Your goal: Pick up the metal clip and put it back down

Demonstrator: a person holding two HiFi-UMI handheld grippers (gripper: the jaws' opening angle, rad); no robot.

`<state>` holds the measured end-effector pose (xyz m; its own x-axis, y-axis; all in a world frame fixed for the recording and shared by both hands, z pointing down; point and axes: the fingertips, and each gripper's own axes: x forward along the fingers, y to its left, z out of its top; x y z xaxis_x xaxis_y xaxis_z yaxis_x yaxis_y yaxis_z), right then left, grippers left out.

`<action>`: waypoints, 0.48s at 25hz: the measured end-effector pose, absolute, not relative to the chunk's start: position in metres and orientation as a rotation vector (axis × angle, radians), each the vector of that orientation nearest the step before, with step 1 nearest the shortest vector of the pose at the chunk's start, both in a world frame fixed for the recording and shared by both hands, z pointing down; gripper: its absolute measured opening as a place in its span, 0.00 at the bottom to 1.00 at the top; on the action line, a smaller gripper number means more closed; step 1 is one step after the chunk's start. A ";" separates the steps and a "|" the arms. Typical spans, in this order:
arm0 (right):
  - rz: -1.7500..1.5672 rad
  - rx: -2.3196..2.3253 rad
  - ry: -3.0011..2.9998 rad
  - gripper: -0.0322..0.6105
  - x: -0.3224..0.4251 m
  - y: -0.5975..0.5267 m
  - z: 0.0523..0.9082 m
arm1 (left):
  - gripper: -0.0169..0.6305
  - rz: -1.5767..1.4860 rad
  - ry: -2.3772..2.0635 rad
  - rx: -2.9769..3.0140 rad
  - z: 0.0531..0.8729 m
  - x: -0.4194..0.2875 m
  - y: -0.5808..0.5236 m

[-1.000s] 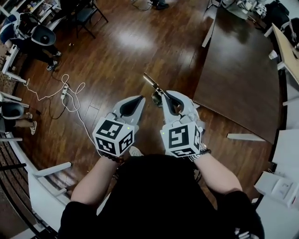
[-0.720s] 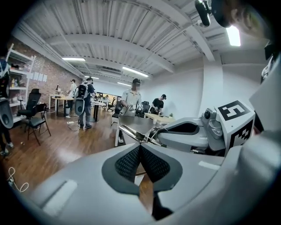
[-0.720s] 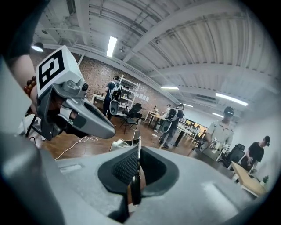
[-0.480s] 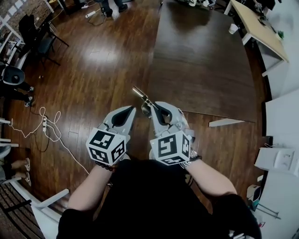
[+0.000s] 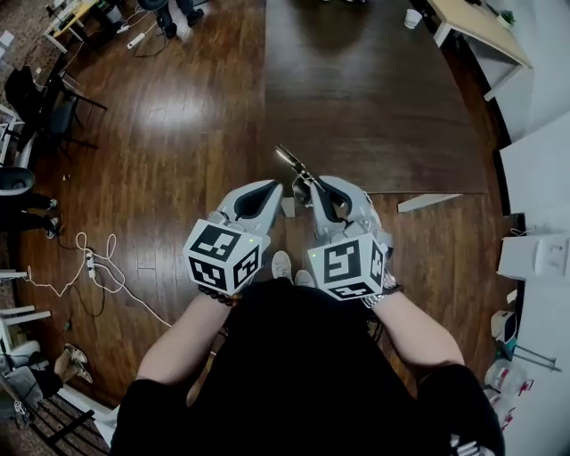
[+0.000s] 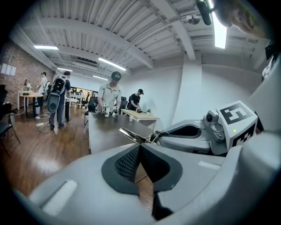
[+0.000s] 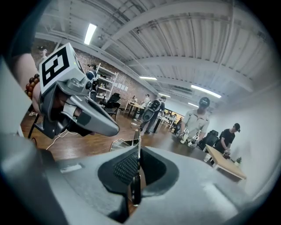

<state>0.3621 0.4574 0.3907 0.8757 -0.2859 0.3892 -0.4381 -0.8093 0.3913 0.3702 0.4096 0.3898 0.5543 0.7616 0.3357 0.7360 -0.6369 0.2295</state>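
Observation:
The metal clip (image 5: 291, 163) is a slim shiny piece that sticks forward out of my right gripper (image 5: 307, 187), which is shut on it. In the right gripper view the clip (image 7: 138, 139) stands edge-on between the closed pads. My left gripper (image 5: 272, 189) is beside it on the left, shut and holding nothing; its dark pads meet in a line in the left gripper view (image 6: 139, 147). That view also shows the clip (image 6: 131, 135) jutting from the right gripper (image 6: 169, 134). Both are held in the air, just short of the near edge of a dark brown table (image 5: 356, 89).
Wooden floor lies under the grippers. A white cable with a power strip (image 5: 89, 263) trails at left, chairs (image 5: 36, 98) stand far left. A light desk (image 5: 472, 22) is at top right, white furniture (image 5: 534, 258) at right. Several people (image 6: 109, 94) stand by the table's far end.
The person has turned and both grippers swung with them; the dark table, earlier off to the right, now lies straight ahead. The clip stays held in the right gripper.

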 end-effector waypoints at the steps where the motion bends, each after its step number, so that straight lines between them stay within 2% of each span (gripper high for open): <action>1: 0.442 2.566 -0.509 0.04 0.365 0.460 0.392 | 0.05 0.634 1.325 2.702 0.391 0.374 0.412; 12: 0.531 2.564 -0.329 0.04 0.402 0.471 0.392 | 0.05 0.628 1.486 2.586 0.389 0.418 0.420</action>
<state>0.4023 0.4714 0.3925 0.8949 -0.1300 0.4270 -0.3238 -0.8474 0.4207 0.4183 0.4203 0.3895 0.4410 0.8449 0.3029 0.8063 -0.5212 0.2799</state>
